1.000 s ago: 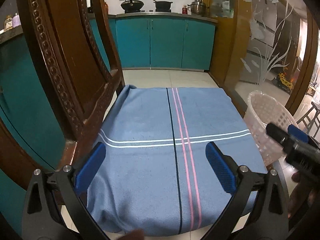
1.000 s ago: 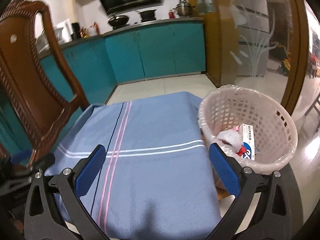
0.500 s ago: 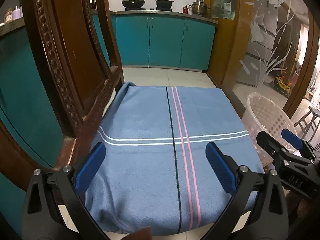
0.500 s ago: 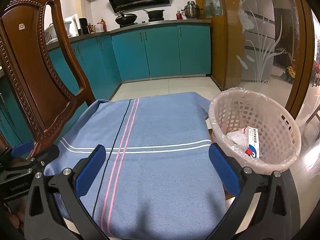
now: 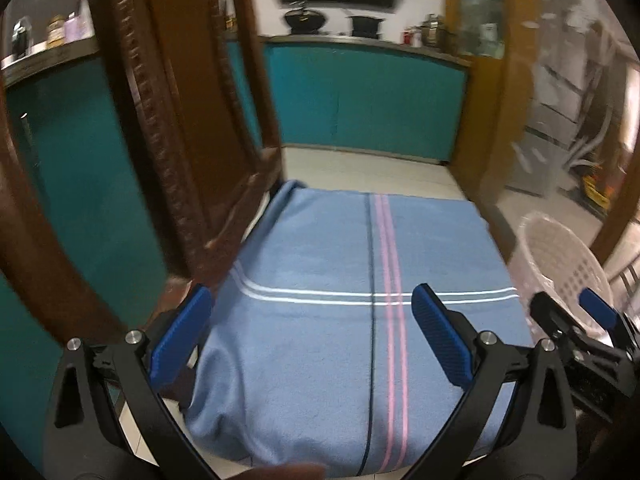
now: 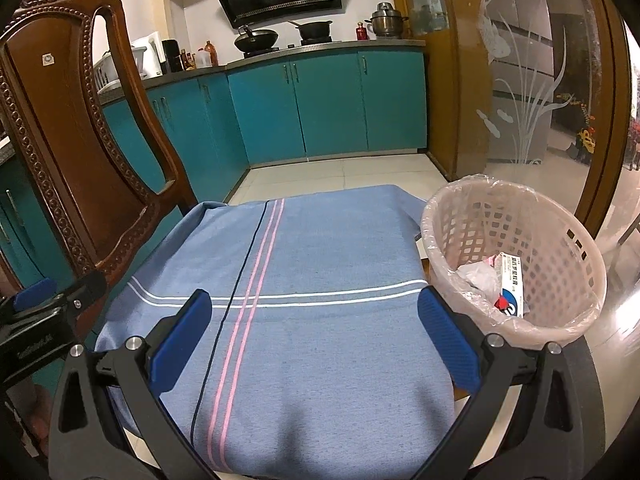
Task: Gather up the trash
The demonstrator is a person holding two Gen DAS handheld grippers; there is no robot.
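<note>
Blue towel [image 6: 304, 280] bare, wooden chair [image 6: 80, 152] left, lined basket [image 6: 560, 280] right, both claws [image 5: 310, 336] [image 6: 310, 334] apart, empty.

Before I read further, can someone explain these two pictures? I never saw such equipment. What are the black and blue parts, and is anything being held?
A person holds one grasping tool in each hand, and each tool carries a camera looking along its two blue fingers. One picture comes from the left tool, the other from the right tool. Both tools are open and hold nothing. Each also shows at the edge of the other's picture. Under them is a wooden chair whose seat is covered by a blue striped cloth; nothing lies on it. Beside the chair stands a lined pink basket, with a small box and crumpled wrapping inside.
</note>
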